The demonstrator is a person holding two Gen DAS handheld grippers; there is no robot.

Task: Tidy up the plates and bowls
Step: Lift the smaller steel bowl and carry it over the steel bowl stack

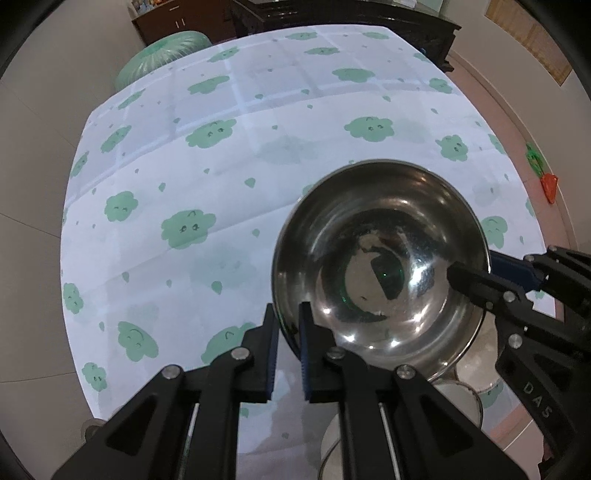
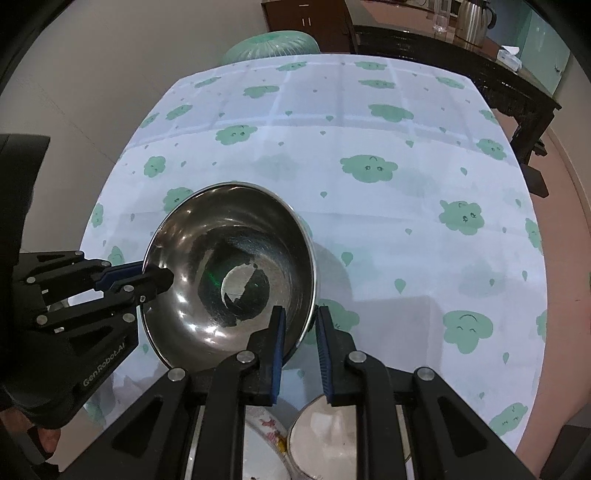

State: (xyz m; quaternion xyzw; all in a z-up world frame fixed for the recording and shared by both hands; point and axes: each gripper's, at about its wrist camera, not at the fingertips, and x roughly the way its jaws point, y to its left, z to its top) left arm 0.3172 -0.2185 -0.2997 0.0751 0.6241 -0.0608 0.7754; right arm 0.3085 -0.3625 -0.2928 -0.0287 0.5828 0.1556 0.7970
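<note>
Left tongs (image 1: 288, 328) and right tongs (image 2: 300, 332) clamp opposite rims of the steel bowl (image 1: 380, 258). It hangs between them above the tabletop (image 1: 221, 166).

A white cloth (image 1: 229, 155) printed with green smiling clouds and small green drops covers the round counter. Past the cloth's far edge sits a pale green ribbed cushion (image 2: 271, 44), and behind that a dark wooden cabinet (image 2: 303, 16). To the right of the cloth's far edge stands a dark wooden side table (image 2: 480, 74) bearing a metal kettle (image 2: 474, 20). On the pinkish floor right of the cloth lies an orange-and-green toy (image 1: 543, 173).
</note>
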